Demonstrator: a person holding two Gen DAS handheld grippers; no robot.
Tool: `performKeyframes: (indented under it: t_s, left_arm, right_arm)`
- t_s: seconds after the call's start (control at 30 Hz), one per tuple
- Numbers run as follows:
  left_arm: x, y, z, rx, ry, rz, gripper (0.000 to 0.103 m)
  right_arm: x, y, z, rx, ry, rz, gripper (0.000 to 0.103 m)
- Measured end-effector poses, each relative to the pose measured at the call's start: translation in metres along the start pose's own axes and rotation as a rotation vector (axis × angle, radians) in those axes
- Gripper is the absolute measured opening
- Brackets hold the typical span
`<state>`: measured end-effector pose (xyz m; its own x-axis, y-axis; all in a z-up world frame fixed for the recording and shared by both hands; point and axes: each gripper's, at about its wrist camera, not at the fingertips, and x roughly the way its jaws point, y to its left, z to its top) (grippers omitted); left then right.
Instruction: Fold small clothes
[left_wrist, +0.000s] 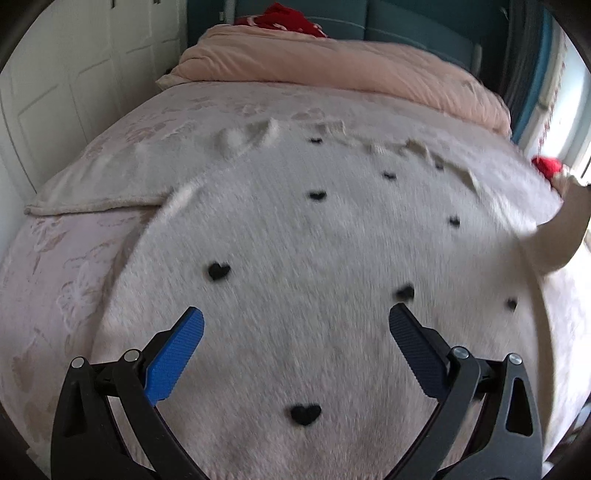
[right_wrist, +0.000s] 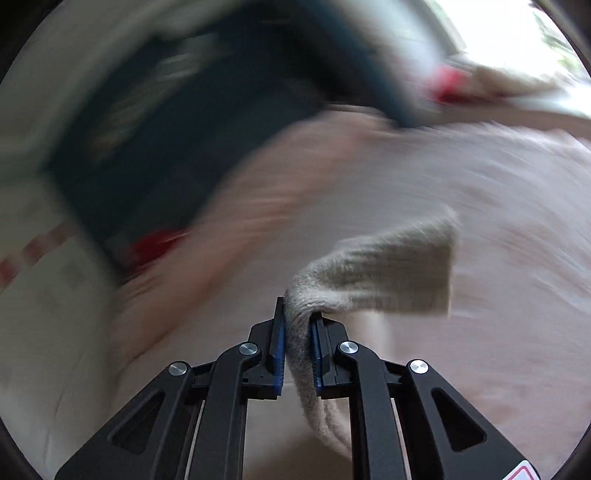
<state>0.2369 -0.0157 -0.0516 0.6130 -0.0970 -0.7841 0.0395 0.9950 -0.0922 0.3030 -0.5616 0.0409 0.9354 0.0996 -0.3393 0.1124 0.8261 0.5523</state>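
The sweater (left_wrist: 295, 240), a fuzzy white garment dotted with small black hearts (left_wrist: 218, 271), lay spread flat across the near half of the bed (left_wrist: 55, 277), on top of a pale patterned bedspread. A folded pink duvet (left_wrist: 332, 70) occupied the far end of the bed, with a red item (left_wrist: 291, 18) beyond it. No containers were visible in either view.

The step in hand appeared to be the first fold: one sleeve was being brought over the body. The sleeve (right_wrist: 388, 273) rose off the bed at the right edge of the garment, gripped at its ribbed cuff.

The right gripper (right_wrist: 298, 343) was clamped tight on that cuff, knit fabric pinched between its blue pads (right_wrist: 279, 354). The right wrist view was heavily motion-blurred.

The left gripper (left_wrist: 295, 332) stood wide open above the near part of the sweater, holding nothing, its pads clear of the fabric.

The next move likely called for laying the sleeve flat across the sweater's body, then releasing.
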Motion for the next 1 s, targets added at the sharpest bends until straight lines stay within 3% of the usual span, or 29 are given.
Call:
performKeyframes:
  t_s: [0.1, 0.13, 0.17, 0.23, 0.27, 0.33, 0.37, 0.43, 0.57, 0.7, 0.77, 0.83, 0.87, 0.9, 0.93, 1.0]
  left_arm:
    - [-0.008, 0.012, 0.019, -0.05, -0.039, -0.019, 0.098]
    - [-0.01, 0.015, 0.025, -0.064, -0.05, -0.028, 0.098]
    - [-0.011, 0.018, 0.03, -0.076, -0.056, -0.039, 0.098]
    - [-0.011, 0.026, 0.044, -0.111, -0.066, -0.082, 0.098]
    - [-0.009, 0.029, 0.05, -0.127, -0.065, -0.102, 0.098]
    - [0.002, 0.038, 0.065, -0.168, -0.043, -0.153, 0.098]
    - [0.007, 0.041, 0.071, -0.182, -0.031, -0.178, 0.098]
    - [0.029, 0.047, 0.084, -0.23, -0.001, -0.228, 0.098]
    - [0.083, 0.044, 0.103, -0.273, 0.066, -0.268, 0.098]
    - [0.137, 0.033, 0.114, -0.383, 0.106, -0.32, 0.098]
    - [0.155, 0.028, 0.118, -0.423, 0.119, -0.314, 0.085]
    - [0.17, 0.021, 0.123, -0.418, 0.14, -0.288, 0.031]
    - [0.173, 0.018, 0.126, -0.399, 0.144, -0.264, 0.019]
    - [0.173, 0.017, 0.131, -0.381, 0.131, -0.267, 0.011]
    - [0.169, 0.017, 0.133, -0.37, 0.106, -0.272, 0.01]
    - [0.145, 0.019, 0.141, -0.347, 0.01, -0.285, 0.01]
  right_arm:
    - [0.045, 0.111, -0.035, -0.134, 0.136, 0.225, 0.014]
    - [0.064, 0.136, -0.053, -0.158, 0.195, 0.265, 0.017]
    - [0.09, 0.164, -0.083, -0.196, 0.277, 0.288, 0.022]
    - [0.12, 0.188, -0.128, -0.244, 0.384, 0.282, 0.033]
    - [0.13, 0.192, -0.146, -0.257, 0.42, 0.269, 0.034]
    - [0.13, 0.181, -0.174, -0.241, 0.446, 0.225, 0.037]
    - [0.124, 0.165, -0.18, -0.194, 0.443, 0.201, 0.048]
    - [0.104, 0.126, -0.188, -0.079, 0.432, 0.152, 0.059]
    - [0.072, 0.046, -0.198, 0.086, 0.436, 0.004, 0.059]
    - [0.066, 0.003, -0.205, 0.245, 0.429, -0.026, 0.059]
    - [0.07, -0.005, -0.204, 0.298, 0.403, -0.024, 0.059]
    - [0.081, -0.011, -0.203, 0.351, 0.384, -0.019, 0.059]
    - [0.086, -0.017, -0.203, 0.363, 0.378, -0.021, 0.056]
    - [0.095, -0.014, -0.199, 0.352, 0.365, -0.031, 0.045]
    - [0.095, -0.009, -0.196, 0.337, 0.356, -0.032, 0.007]
    - [0.087, 0.007, -0.186, 0.306, 0.282, 0.01, 0.008]
